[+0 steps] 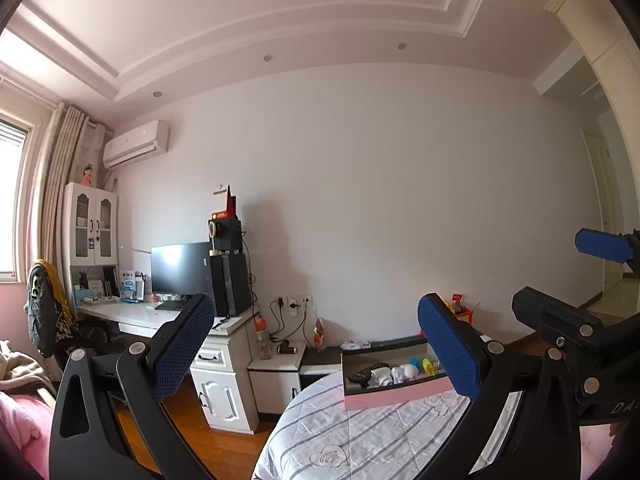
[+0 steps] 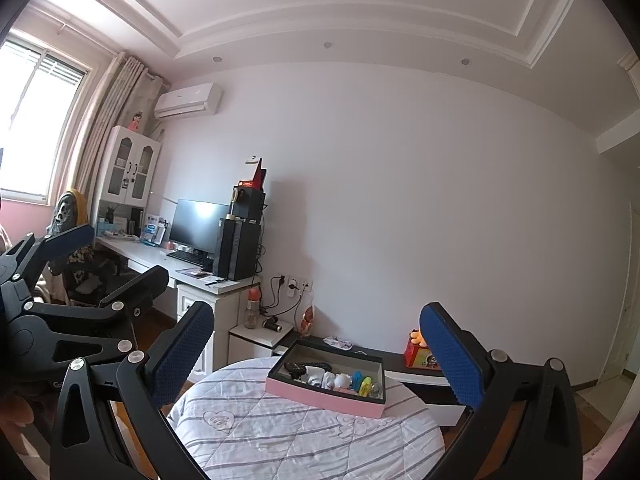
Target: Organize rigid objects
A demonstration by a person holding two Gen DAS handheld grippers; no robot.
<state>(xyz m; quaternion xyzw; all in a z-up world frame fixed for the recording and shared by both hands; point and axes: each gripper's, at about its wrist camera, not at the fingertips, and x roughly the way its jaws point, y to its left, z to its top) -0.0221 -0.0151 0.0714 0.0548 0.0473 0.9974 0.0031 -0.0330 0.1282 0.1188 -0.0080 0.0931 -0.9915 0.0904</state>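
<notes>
Both black, blue-padded grippers, left gripper (image 1: 316, 352) and right gripper (image 2: 316, 354), were held released and empty, short of the pink-walled rectangular tray (image 2: 320, 394) of small objects ahead.

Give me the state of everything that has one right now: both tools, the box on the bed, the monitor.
left tool: open, empty
right tool: open, empty
pink box: lidless, on the bed, small items inside
remote control: lying in the box
monitor: screen dark
cabinet doors: closed
</notes>
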